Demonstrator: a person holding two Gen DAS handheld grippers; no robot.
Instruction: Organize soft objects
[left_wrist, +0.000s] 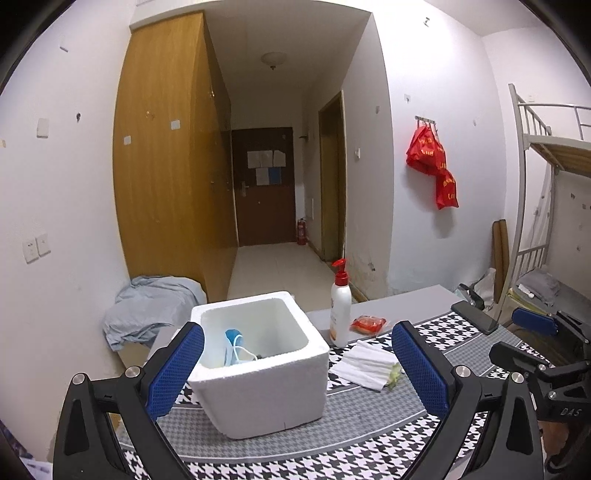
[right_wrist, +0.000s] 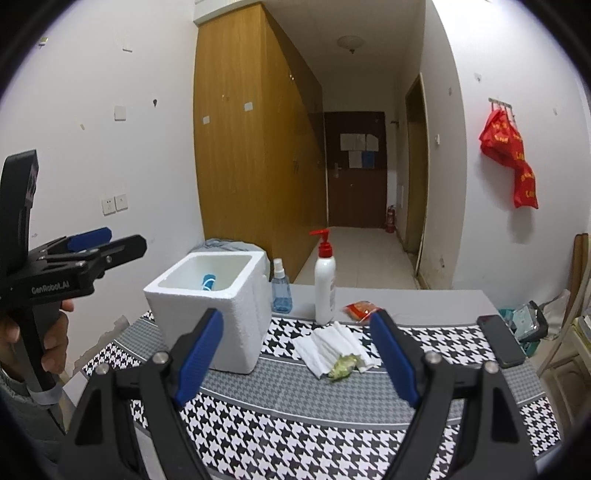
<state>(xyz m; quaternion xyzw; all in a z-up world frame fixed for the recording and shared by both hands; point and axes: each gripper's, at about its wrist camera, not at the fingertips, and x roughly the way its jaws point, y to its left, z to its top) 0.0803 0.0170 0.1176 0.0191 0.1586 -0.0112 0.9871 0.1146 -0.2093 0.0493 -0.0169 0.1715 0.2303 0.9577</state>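
A white foam box (left_wrist: 258, 369) (right_wrist: 210, 295) stands on the houndstooth cloth (right_wrist: 295, 424). A blue face mask with white loops (left_wrist: 234, 345) (right_wrist: 208, 280) lies inside it. A folded white towel (left_wrist: 365, 363) (right_wrist: 334, 347) lies right of the box, with a small green soft thing (right_wrist: 343, 365) at its near edge. A red packet (left_wrist: 367, 325) (right_wrist: 360, 309) lies behind the towel. My left gripper (left_wrist: 295, 369) is open and empty, in front of the box. My right gripper (right_wrist: 297, 358) is open and empty, before the towel.
A white pump bottle with a red top (left_wrist: 340, 306) (right_wrist: 325, 280) and a blue spray bottle (right_wrist: 280, 286) stand behind the box. A black phone (left_wrist: 474, 316) (right_wrist: 500, 339) lies at the table's right. A grey cloth heap (left_wrist: 147, 314) lies beyond the table's left.
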